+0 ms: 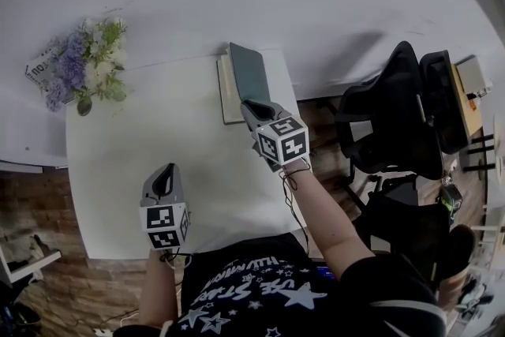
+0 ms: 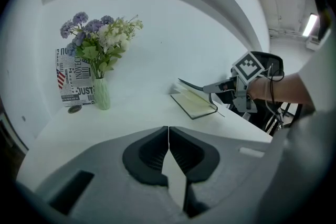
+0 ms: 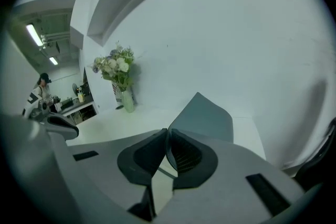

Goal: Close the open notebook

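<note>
The notebook (image 1: 227, 91) lies at the back right of the white table (image 1: 134, 162), its cream pages (image 2: 197, 105) showing. Its dark cover (image 1: 249, 73) stands lifted over the pages. My right gripper (image 1: 251, 105) is shut on the near edge of that cover (image 3: 206, 118), which rises just past the closed jaws of the right gripper (image 3: 167, 131). Seen from the left gripper view, the right gripper (image 2: 211, 88) holds the cover (image 2: 190, 84) up at an angle. My left gripper (image 1: 163, 179) hovers over the table's front left, shut and holding nothing, and the left gripper (image 2: 168, 129) has its jaws touching.
A vase of purple and white flowers (image 1: 87, 65) stands at the table's back left, next to a printed card (image 2: 72, 79). Black office chairs (image 1: 398, 114) stand to the right of the table. A white wall runs behind it.
</note>
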The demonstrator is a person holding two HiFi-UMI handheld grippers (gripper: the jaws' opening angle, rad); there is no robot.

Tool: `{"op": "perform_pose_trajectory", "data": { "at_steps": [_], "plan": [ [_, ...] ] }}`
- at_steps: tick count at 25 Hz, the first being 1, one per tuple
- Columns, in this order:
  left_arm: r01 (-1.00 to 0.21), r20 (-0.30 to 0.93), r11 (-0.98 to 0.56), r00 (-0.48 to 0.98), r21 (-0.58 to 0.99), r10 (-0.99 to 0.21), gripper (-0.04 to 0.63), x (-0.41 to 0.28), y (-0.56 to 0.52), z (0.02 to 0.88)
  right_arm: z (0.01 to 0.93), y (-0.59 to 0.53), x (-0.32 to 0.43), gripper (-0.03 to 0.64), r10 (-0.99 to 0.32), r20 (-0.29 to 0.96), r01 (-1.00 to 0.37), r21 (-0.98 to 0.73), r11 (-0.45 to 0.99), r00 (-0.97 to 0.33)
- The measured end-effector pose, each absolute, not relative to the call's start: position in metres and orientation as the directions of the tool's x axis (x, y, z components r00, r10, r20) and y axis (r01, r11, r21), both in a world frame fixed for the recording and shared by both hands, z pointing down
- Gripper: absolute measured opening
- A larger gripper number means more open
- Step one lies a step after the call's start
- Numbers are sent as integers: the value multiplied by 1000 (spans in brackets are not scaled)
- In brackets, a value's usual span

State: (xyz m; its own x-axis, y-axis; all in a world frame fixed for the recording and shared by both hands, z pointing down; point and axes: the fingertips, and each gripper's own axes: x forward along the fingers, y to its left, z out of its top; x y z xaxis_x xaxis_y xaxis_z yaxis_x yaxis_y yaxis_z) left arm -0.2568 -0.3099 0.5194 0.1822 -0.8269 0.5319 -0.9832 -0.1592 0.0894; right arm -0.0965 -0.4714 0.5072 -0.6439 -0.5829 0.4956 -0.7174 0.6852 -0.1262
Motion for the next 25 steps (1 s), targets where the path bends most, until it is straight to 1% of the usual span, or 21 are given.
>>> {"op": "perform_pose_trajectory", "data": {
  "at_steps": [8, 13, 15, 19, 22, 25],
  "plan": [
    [-977, 551, -189, 214, 104, -807, 23, -269, -298, 533, 551, -467, -129, 35, -583, 609, -724, 19, 690, -539],
    [-971, 548, -212, 235, 106, -803, 23, -277, -295, 537, 568, -467, -136, 47, -628, 614, -751, 85, 655, -478],
    [-968, 544, -226, 246, 105, -802, 23, -280, -295, 539, 574, -466, -138, 67, -633, 616, -756, 90, 648, -469],
    [-962, 535, -245, 271, 121, -800, 23, -286, -293, 541, 587, -455, -142, 156, -591, 662, -747, 69, 662, -462],
    [-954, 535, -262, 298, 145, -790, 23, -287, -292, 543, 576, -442, -135, 160, -600, 663, -746, 93, 659, -448],
    [-944, 536, -296, 326, 143, -779, 23, -283, -295, 541, 558, -431, -119, 150, -635, 635, -782, 76, 618, -440]
  ]
}}
